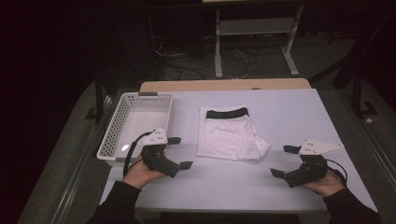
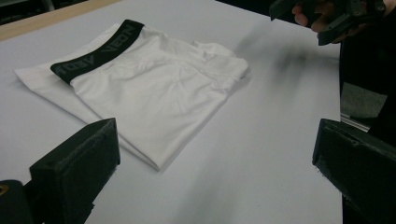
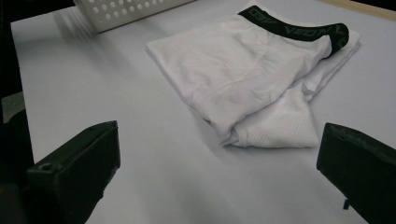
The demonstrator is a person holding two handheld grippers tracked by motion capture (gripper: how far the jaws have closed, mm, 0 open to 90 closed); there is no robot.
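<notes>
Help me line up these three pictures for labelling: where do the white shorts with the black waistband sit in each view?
High view: white shorts at table centre, right of the basket.
Left gripper view: shorts upper left, waistband top left.
Right gripper view: shorts upper centre, waistband top right.
Shared landmark: the black waistband, far edge of the shorts.

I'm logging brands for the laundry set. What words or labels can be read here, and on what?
"VEON", repeated in grey letters along the black waistband of the folded white underwear; in the left gripper view it stands upside down.
No other text shows on the white basket or the table.
</notes>
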